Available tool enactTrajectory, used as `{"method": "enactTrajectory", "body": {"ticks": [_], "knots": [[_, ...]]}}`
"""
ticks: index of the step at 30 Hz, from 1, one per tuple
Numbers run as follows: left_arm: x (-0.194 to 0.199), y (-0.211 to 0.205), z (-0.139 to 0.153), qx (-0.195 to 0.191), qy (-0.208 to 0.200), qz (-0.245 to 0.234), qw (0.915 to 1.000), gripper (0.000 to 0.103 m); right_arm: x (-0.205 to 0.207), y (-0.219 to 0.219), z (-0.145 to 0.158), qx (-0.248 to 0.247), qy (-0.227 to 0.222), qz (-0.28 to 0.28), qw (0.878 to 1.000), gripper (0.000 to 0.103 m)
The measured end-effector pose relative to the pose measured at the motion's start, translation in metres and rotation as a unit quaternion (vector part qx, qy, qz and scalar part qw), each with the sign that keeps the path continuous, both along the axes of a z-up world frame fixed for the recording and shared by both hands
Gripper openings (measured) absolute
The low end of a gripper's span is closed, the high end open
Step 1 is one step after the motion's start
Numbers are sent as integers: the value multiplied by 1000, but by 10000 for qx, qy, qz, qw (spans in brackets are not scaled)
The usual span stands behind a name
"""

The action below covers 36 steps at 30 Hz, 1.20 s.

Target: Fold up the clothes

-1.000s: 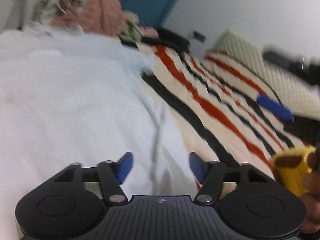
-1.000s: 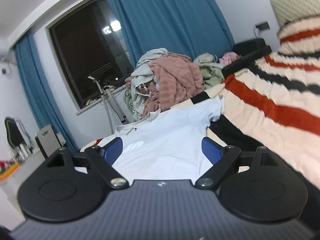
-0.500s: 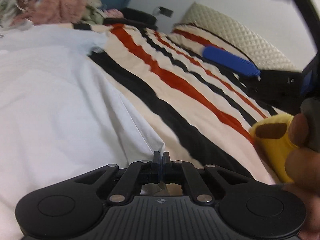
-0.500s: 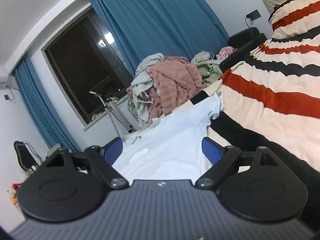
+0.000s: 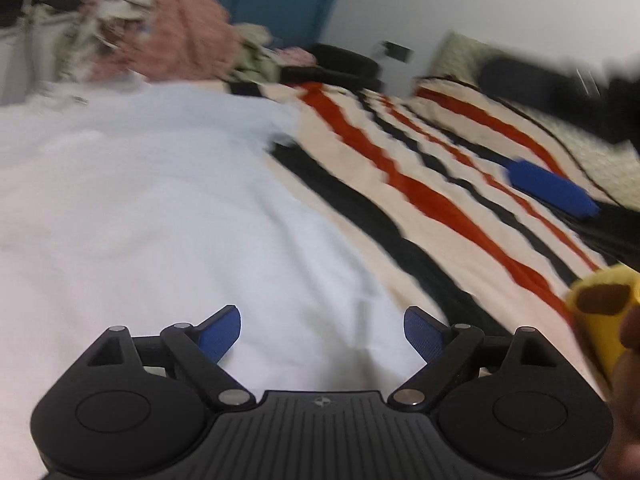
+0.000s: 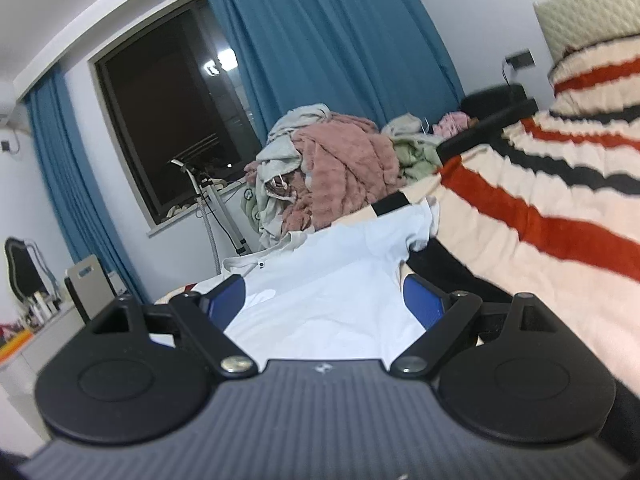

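Observation:
A pale blue-white shirt lies spread on the striped bedspread. My left gripper is open just above the shirt's near right part, with nothing between its blue pads. In the right wrist view the same shirt lies ahead with its collar at the far left. My right gripper is open and empty low over the shirt's near edge. A blue pad of the right gripper shows at the right of the left wrist view, with its yellow handle in the person's hand.
A pile of pink, grey and green clothes lies at the far end of the bed. A black chair or cushion stands behind it. Blue curtains, a dark window and a quilted headboard surround the bed.
My left gripper was shut half a second ago and is now open, lifted back over the shirt. The right gripper stays open and has tilted slightly.

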<state>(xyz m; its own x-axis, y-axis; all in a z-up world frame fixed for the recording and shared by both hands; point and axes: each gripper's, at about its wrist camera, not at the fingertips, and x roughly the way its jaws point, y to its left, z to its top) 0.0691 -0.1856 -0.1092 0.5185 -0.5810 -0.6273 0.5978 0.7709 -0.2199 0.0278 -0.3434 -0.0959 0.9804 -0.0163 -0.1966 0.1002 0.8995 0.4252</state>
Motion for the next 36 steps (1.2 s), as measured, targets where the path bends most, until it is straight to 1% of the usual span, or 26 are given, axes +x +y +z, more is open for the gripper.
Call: {"method": "enactTrajectory", "body": {"ticks": [1, 3, 6, 9, 11, 13, 15, 19, 23, 25, 27, 32, 34, 36], "knots": [[2, 9, 6, 46, -102, 118, 9999, 92, -1, 2, 1, -89, -32, -9, 10000, 87], [3, 24, 21, 155, -439, 354, 9983, 94, -1, 7, 3, -232, -50, -19, 9997, 87], [-2, 47, 47, 206, -957, 728, 9925, 98, 0, 14, 4, -434, -58, -18, 9990, 87], [-7, 70, 70, 31, -1293, 1031, 9862, 102, 2, 22, 6, -617, -31, 12, 9981, 87], [-11, 84, 82, -72, -1470, 1247, 9812, 102, 3, 27, 6, -724, -13, 30, 9974, 87], [-15, 99, 90, -227, -1529, 1450, 9773, 103, 4, 31, 6, -821, 3, 46, 9966, 87], [-17, 113, 95, -322, -1486, 1668, 9742, 103, 5, 36, 5, -919, 20, 62, 9957, 87], [-17, 140, 98, -405, -1323, 1928, 9714, 103, 8, 47, 5, -1157, 75, 125, 9932, 87], [-22, 160, 101, -386, -1277, 2016, 9703, 103, 11, 55, 5, -1324, 121, 136, 9910, 87], [-25, 163, 101, -397, -1253, 2019, 9705, 103, 13, 56, 5, -1269, 127, 135, 9917, 87], [-26, 161, 100, -391, -1247, 2007, 9709, 103, 20, 53, 3, -1067, 186, 128, 9940, 87], [-27, 152, 95, -262, -1323, 2049, 9694, 103, 71, 33, -3, -285, 437, 71, 9986, 87], [-23, 152, 91, -234, -1288, 2115, 9686, 103, 96, 21, -4, -66, 426, 30, 9991, 87], [-21, 154, 87, -229, -1202, 2203, 9677, 103, 120, 4, -9, 409, 349, 5, 9986, 87]]}}
